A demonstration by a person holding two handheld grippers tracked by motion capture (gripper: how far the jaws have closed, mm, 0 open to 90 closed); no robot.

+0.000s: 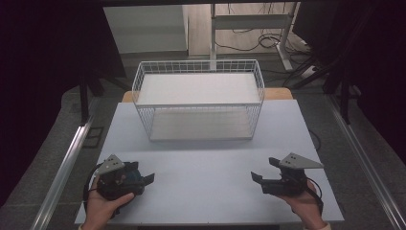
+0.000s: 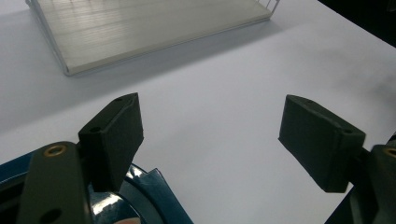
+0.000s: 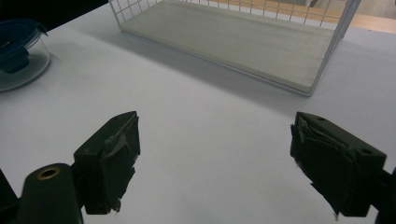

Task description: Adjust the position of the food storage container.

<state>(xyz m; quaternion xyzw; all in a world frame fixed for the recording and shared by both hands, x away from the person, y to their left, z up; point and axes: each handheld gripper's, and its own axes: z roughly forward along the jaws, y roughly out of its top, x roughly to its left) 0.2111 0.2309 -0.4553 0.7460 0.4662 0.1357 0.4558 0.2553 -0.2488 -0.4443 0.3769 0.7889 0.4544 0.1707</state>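
- The left gripper (image 1: 149, 178) stood with jaws wide apart, holding nothing; a blue-lidded container (image 2: 140, 196) lay beneath it, mostly hidden.
- The right gripper (image 1: 256, 177) likewise gaped, holding nothing.
- The white wire basket (image 1: 198, 98) sat at the table's (image 1: 206, 182) far side; no writing was legible.

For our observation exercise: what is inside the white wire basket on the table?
The wire basket holds just two pale flat shelf boards, an upper one and a lower one. Nothing rests on either. The table beneath the lower board is covered.
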